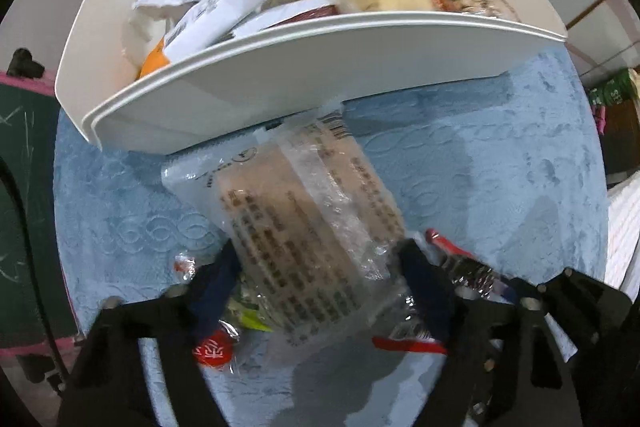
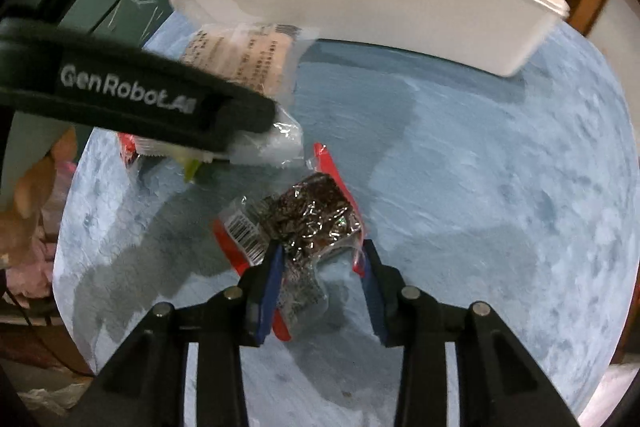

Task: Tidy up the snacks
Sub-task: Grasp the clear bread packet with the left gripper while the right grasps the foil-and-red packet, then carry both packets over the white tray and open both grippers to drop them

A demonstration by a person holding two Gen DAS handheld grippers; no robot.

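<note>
While the left gripper (image 1: 320, 279) straddles a clear packet (image 1: 304, 227) below the bin (image 1: 280, 75), fingers apart, the right gripper (image 2: 322, 287) half-closes around a red packet (image 2: 308, 227).

Left gripper (image 2: 224, 131): white lettering "GenRobot.AI" is showing along its black body; clear biscuit packet (image 1: 308, 227): rows of small dark print and a barcode are showing, too blurred to read; red-edged snack packet (image 2: 316, 223): a barcode label is showing, digits illegible; red round wrapper (image 1: 214, 351): a white emblem, unreadable.

Blue embossed cloth (image 1: 480, 163); perhaps chalkboard (image 1: 24, 155)
</note>
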